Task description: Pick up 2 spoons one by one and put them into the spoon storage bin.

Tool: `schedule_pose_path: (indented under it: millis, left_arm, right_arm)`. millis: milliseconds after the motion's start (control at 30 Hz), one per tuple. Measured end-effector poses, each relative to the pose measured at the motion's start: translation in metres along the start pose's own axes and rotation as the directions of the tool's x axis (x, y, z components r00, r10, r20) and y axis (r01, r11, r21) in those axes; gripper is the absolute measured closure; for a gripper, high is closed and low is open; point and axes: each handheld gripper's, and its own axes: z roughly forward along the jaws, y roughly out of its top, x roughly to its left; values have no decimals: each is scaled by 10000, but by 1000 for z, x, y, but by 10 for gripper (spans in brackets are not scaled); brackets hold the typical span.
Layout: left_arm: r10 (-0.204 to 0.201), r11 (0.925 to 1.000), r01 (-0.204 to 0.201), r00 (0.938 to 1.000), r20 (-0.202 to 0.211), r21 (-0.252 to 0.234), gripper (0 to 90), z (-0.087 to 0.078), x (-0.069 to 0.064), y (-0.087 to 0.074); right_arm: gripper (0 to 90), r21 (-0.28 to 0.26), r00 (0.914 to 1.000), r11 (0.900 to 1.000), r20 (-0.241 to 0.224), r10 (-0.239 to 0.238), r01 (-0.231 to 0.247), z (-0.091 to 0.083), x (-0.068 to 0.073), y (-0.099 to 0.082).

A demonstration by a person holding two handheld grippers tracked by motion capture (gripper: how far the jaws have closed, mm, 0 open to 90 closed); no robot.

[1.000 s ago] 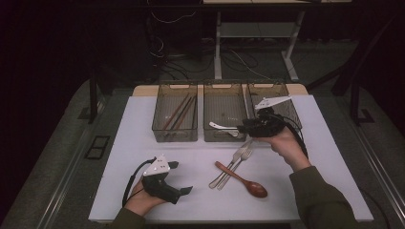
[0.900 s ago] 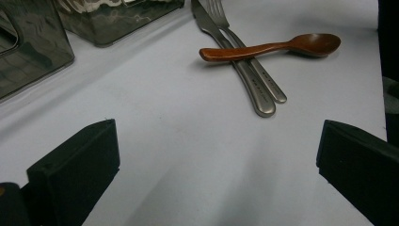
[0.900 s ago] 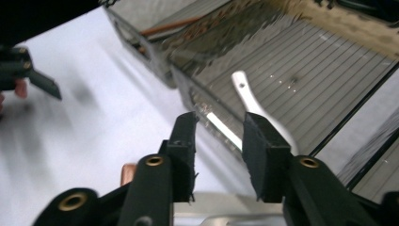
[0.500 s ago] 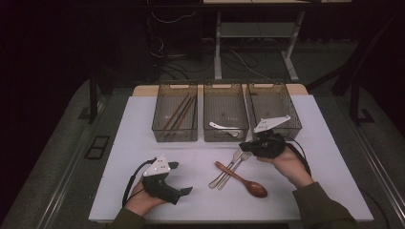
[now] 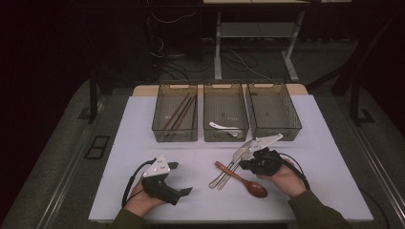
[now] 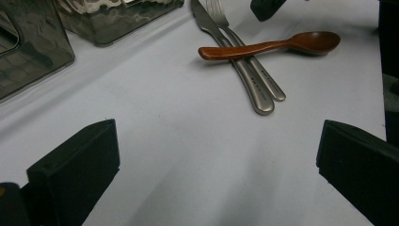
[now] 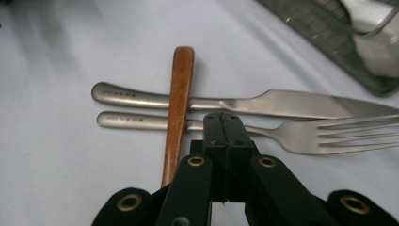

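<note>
**Right jaws closed empty over the cutlery on the counter**

The right hand-held gripper (image 7: 224, 123) is seen in its own view with both black jaws pressed flat together and nothing caught between them; they have just been closing. Their tips hang just above the fork (image 7: 301, 134), near where its handle meets the tines. Whether the tips touch the fork cannot be told. The knife (image 7: 263, 103) lies parallel just beyond the fork, and the wooden spoon (image 7: 178, 108) is laid across both handles; its bowl is cut off behind the jaws in that view.

In the high view the right hand-held gripper (image 5: 242, 165) is held low at the cutlery, and the spoon's bowl (image 5: 256, 189) can be seen beside the hand.

The left hand-held gripper (image 5: 183, 189) rests well apart on the white counter (image 5: 143, 124); its own view shows the jaws spread wide and empty, with the same three pieces beyond them.

Three mesh bins stand at the far side: the left bin (image 5: 175, 118) holds chopsticks, the middle bin (image 5: 226, 116) a white spoon (image 5: 223, 128). The right bin (image 5: 273, 112) is dim, and its contents cannot be made out.
</note>
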Motion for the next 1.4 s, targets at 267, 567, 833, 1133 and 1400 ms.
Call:
schedule_pose_path:
  millis: [267, 567, 833, 1133, 1400]
  left_arm:
    - [26, 10000, -26, 10000, 33, 18, 0, 1, 0, 0]
    - [34, 10000, -34, 10000, 48, 32, 0, 2, -1, 0]
    - [19, 10000, -19, 10000, 63, 42, 0, 2, -1, 0]
    - [18, 10000, -19, 10000, 66, 31, 0, 2, -1, 0]
    - [32, 10000, -32, 10000, 82, 30, 0, 2, -1, 0]
  right_arm:
    - [891, 431, 9996, 9988, -139, -226, 232, 15, 6, -2]
    - [891, 648, 9991, 9971, -207, -376, 388, 24, 10, 0]
    - [891, 717, 9975, 9955, -380, -587, 613, 29, 17, 3]
    - [891, 852, 9902, 9882, -695, -1214, 1272, 33, 29, 5]
    - [892, 984, 9803, 9797, -1110, -1636, 1746, 37, 37, 6]
